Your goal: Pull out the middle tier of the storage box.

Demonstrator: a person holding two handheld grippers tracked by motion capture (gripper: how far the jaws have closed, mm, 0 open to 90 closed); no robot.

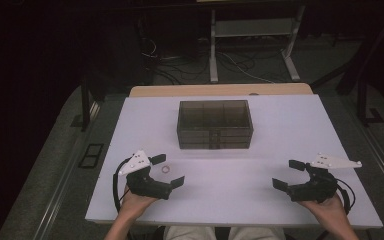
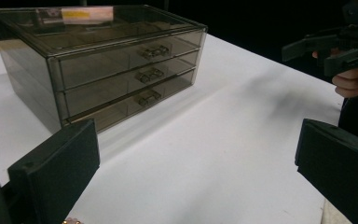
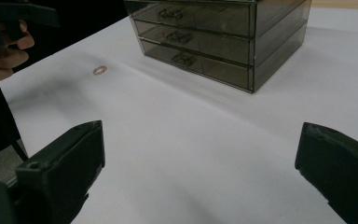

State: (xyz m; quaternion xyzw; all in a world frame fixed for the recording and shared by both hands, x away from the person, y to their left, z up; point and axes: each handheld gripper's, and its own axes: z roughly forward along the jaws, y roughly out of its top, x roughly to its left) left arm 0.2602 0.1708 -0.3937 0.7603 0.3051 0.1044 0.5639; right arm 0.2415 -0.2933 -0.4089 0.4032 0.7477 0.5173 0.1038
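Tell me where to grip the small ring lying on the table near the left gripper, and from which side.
Grip the ring across its outer rim, coming straight down from above. It lies flat on the white table, so there is no side wall to catch from a level approach. The left gripper, jaws wide open, is nearest; probably set one jaw on each side of the rim and close gently.

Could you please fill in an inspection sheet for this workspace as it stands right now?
Surface: white table top, set on a wooden one.
Job's things: smoky three-drawer box at centre back, all drawers shut; small ring lying flat between the left gripper's jaws, untouched.
Clutter: nothing seen.
Grippers: left gripper open, low at front left; right gripper open and empty, at front right; both hand-held.
Cables: black cable loops from the left gripper; loose cables on the floor behind.
Surroundings: dark room, grey metal frame beyond the table.
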